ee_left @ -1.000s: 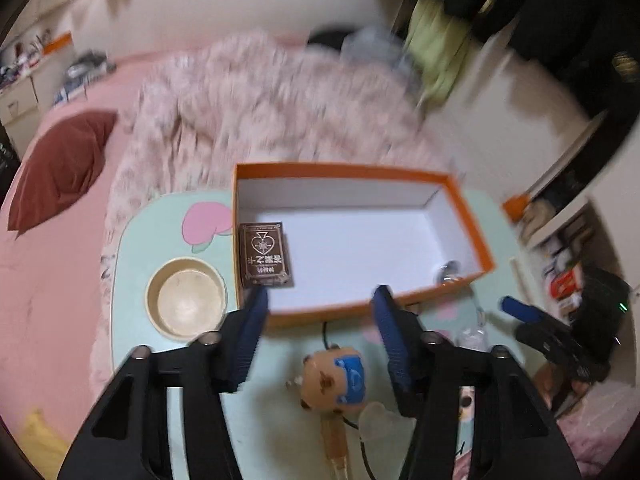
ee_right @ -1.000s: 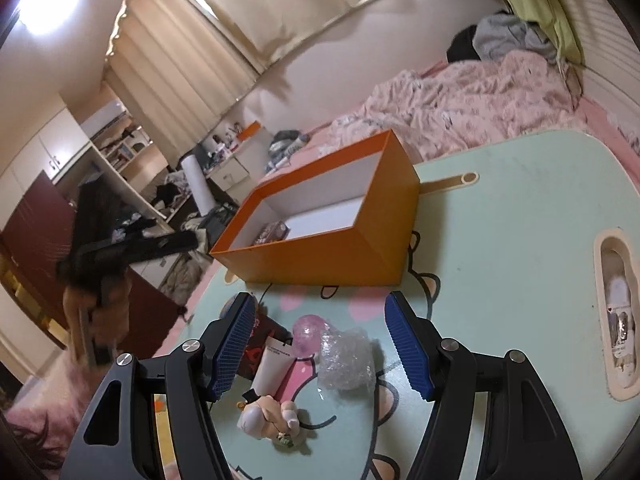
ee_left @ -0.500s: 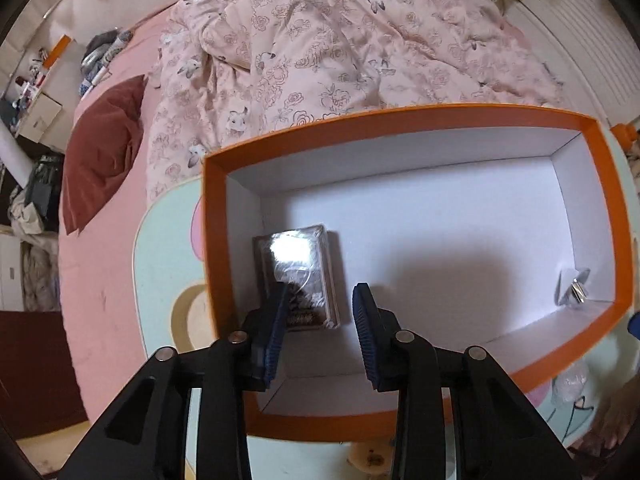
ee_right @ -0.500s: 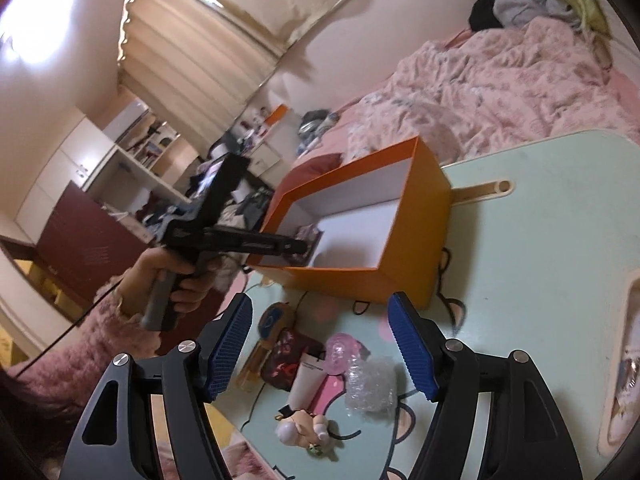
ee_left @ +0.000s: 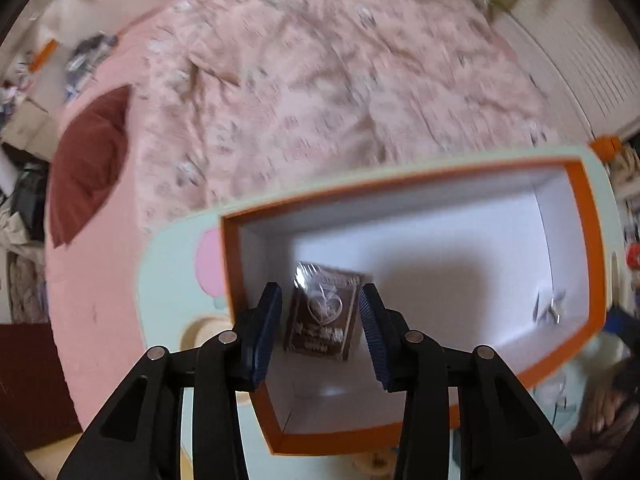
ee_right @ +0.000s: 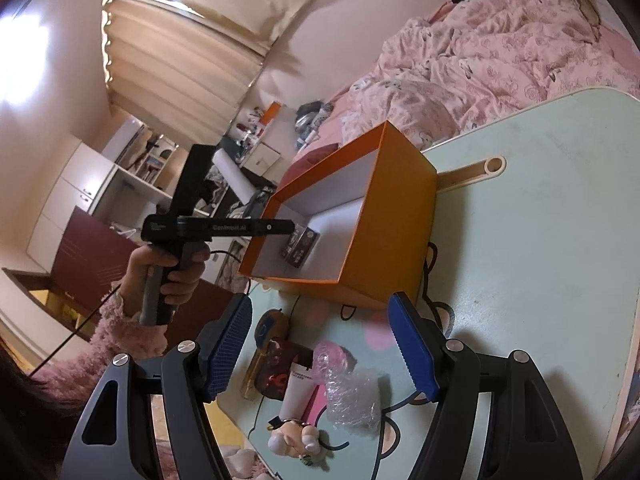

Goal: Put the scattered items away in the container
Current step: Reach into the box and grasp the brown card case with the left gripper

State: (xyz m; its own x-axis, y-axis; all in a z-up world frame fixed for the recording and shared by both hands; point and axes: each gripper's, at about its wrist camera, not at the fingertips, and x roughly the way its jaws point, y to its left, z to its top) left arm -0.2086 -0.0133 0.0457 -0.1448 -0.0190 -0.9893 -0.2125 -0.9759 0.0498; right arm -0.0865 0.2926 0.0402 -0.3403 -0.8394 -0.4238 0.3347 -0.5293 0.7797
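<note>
The orange box with white inside stands on the mint table. A dark brown card deck lies flat at its left end, and a small silvery wrapper lies at the right end. My left gripper points down into the box, its jaws opening either side of the deck without pressing it. From the right wrist view the left gripper reaches over the box beside the deck. My right gripper stands open above pink bubble wrap, clear bubble wrap, a white tube and a figurine.
A doll keychain and a dark red pouch lie near the table's left edge. A person's hand in a fuzzy pink sleeve holds the left gripper. The bed with a pink floral quilt and a dark red pillow lies behind the table.
My left gripper has moved from in front of the box to above its left end and tipped downward, its jaws narrower than at first. The right gripper has shifted and rolled a little.
</note>
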